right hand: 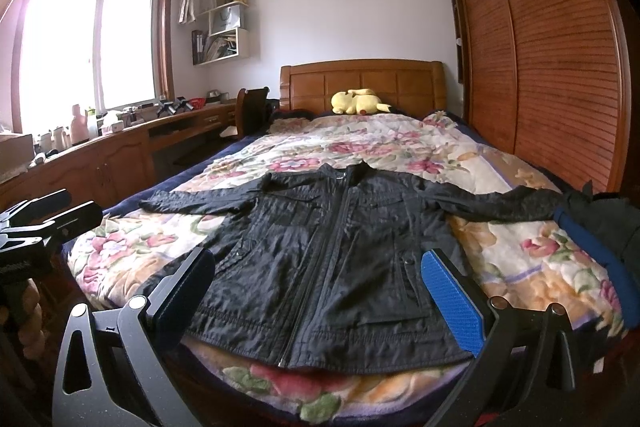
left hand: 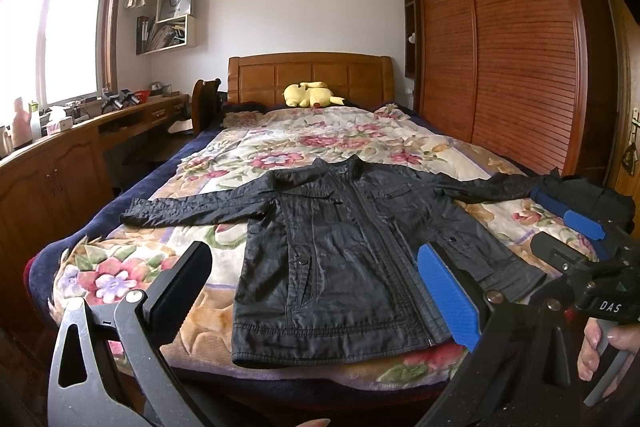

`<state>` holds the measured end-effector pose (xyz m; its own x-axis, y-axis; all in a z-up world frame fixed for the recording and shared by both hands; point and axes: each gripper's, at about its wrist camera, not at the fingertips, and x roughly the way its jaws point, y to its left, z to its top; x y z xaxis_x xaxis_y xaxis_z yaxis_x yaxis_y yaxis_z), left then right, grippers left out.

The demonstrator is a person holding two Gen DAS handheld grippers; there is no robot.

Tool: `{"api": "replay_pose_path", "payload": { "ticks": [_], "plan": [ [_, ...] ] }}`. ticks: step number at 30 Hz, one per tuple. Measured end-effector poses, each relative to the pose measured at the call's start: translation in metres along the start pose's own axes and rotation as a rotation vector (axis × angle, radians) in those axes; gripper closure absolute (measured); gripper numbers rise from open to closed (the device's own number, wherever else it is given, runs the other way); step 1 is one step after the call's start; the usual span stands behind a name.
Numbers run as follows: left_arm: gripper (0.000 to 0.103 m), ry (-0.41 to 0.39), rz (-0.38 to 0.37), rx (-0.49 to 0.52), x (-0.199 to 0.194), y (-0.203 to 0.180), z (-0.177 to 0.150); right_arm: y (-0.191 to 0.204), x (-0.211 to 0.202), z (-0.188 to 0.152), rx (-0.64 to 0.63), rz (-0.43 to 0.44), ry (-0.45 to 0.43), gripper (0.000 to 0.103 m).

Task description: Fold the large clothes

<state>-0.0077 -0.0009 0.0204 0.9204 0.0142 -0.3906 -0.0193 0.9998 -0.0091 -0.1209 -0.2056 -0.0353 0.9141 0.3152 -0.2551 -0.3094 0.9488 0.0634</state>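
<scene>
The black jacket (left hand: pixel 344 251) lies flat ahead of both wide-spread tools, collar away; the left tool (left hand: pixel 316 291) sits nearer its left sleeve (left hand: pixel 192 211), the right tool (right hand: pixel 320 291) nearer the other.

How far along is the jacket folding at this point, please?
Done: the black jacket lies spread flat, zipped, sleeves out, on the floral blanket. In hand: nothing; the left gripper and right gripper are open, short of it. Left: every fold.
</scene>
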Motion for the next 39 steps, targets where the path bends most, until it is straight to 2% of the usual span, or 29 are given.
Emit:
{"api": "replay_pose_path", "payload": {
  "ticks": [20, 39],
  "plan": [
    [0.000, -0.001, 0.001, -0.005, -0.007, -0.007, 0.008, -0.001, -0.002, -0.001, 0.007, 0.012, -0.005, 0.000],
    [0.000, 0.007, -0.003, -0.015, 0.004, 0.000, -0.005, 0.001, -0.001, -0.001, 0.019, 0.018, 0.004, 0.000]
  ]
}}
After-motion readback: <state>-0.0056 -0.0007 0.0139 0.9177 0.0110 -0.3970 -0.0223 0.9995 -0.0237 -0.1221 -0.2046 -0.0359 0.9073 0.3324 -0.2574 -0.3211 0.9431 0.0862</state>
